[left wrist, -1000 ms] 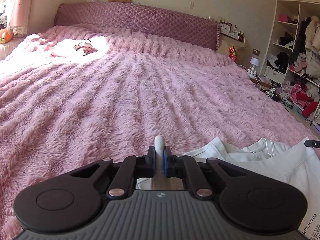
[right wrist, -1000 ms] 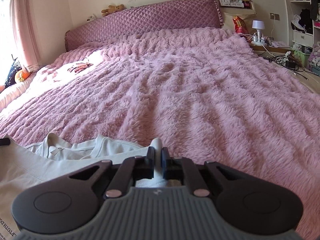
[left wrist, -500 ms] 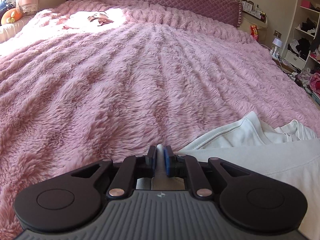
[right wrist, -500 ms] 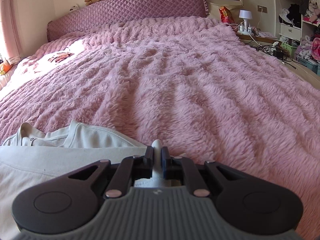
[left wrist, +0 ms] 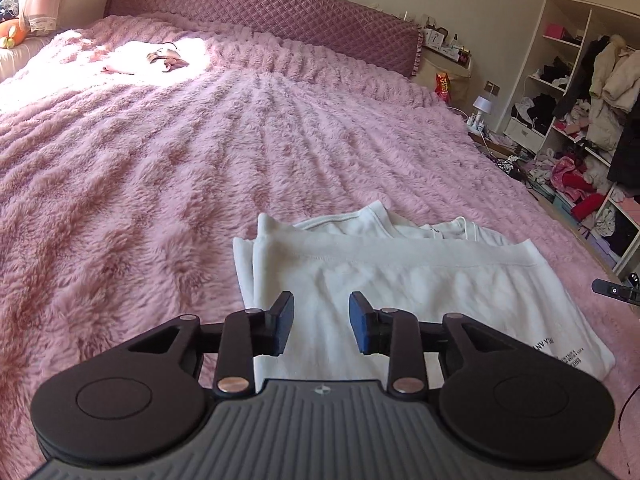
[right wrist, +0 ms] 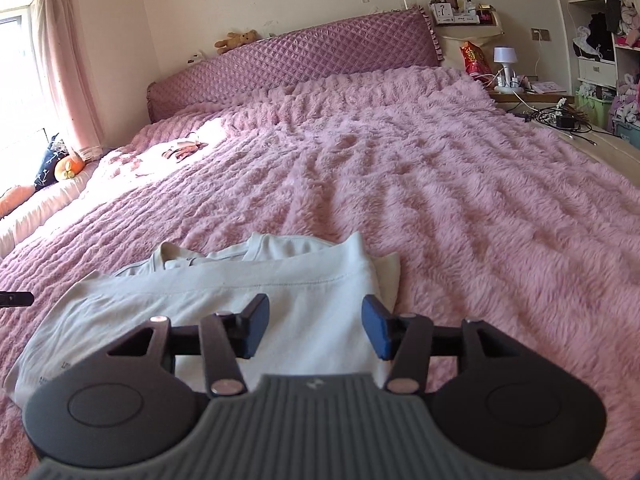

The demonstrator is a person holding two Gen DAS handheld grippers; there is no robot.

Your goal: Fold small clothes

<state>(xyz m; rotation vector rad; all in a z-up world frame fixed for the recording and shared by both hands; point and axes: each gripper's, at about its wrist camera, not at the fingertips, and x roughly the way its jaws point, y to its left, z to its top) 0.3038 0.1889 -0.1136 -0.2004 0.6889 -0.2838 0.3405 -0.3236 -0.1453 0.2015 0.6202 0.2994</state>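
Note:
A white garment (left wrist: 404, 280) lies folded over on the pink furry bedspread (left wrist: 200, 168), its hem edge doubled across the top. It also shows in the right wrist view (right wrist: 248, 296). My left gripper (left wrist: 320, 322) is open and empty, just above the garment's left part. My right gripper (right wrist: 316, 330) is open and empty above the garment's right edge. The tip of the right gripper (left wrist: 614, 291) shows at the right edge of the left wrist view.
A small pile of cloth (left wrist: 164, 58) lies in a sunlit patch near the purple quilted headboard (left wrist: 264, 12). Cluttered open shelves (left wrist: 580, 120) stand to the right of the bed. A nightstand with a small lamp (right wrist: 505, 65) and cables stands beside the bed.
Both grippers were shut on the garment's edge and carried it forward over the bed. Now both have opened and let it go, and the garment lies folded over.

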